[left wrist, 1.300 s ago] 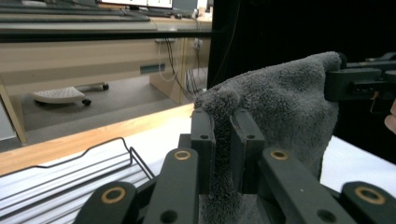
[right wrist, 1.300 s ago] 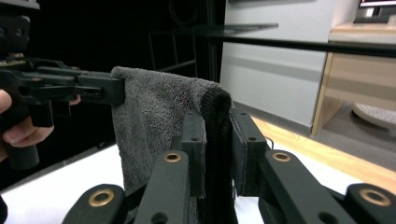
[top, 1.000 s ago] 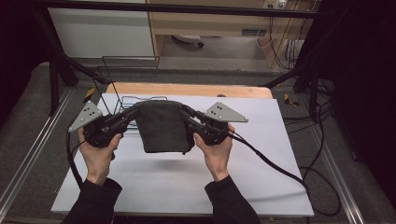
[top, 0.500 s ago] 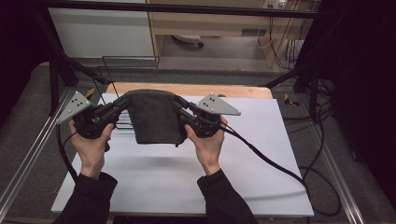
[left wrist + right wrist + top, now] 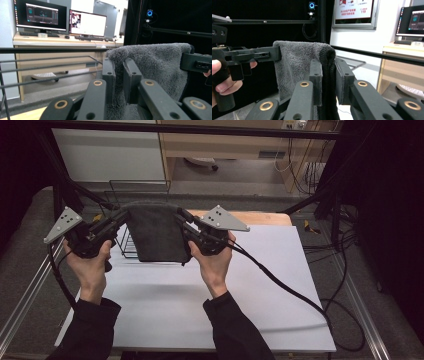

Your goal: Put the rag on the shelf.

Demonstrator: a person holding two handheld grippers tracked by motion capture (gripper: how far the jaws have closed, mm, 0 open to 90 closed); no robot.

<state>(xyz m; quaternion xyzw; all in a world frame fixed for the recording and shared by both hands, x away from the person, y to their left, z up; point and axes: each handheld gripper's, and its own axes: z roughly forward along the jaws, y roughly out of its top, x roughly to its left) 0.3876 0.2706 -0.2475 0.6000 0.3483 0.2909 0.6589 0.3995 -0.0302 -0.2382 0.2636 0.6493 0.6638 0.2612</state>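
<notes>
white desk (image 5: 210, 305) under a black frame, wire rack (image 5: 131, 195) at its far left edge. dark grey towel (image 5: 157, 232) hangs in the air above the desk, stretched between both claws. left claw (image 5: 119, 215) pinches its left top corner, jaws narrow. right claw (image 5: 181, 215) clamps the right corner likewise, folded edge between its pads.

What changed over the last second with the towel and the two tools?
Both hands carried the dark grey towel up and away from the person, toward the wire rack at the table's far left. It now hangs in front of the rack, clear of the table. The grip is unchanged: the left tool and right tool each pinch a top corner, nothing let go.
</notes>
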